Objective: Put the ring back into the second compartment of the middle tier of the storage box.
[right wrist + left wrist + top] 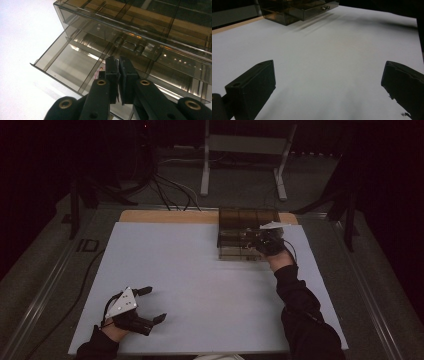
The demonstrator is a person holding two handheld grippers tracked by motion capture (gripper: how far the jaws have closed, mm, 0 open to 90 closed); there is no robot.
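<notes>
Jaws wide apart, left gripper [150, 305] rests near the tabletop's [200, 270] front-left corner; right gripper [119, 75], jaws pressed together, meets the far-edge smoked drawer box [247, 232].

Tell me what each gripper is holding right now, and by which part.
Nothing is held. The left gripper is open over the bare white table. The right gripper is shut at the open drawer of the smoky plastic organizer, with nothing visible between its jaws.

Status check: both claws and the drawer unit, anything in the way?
Left claw open, resting low on the white tabletop, holding nothing. Right claw shut, at the smoky clear drawer unit, over its pulled-out drawer. Nothing blocking.
</notes>
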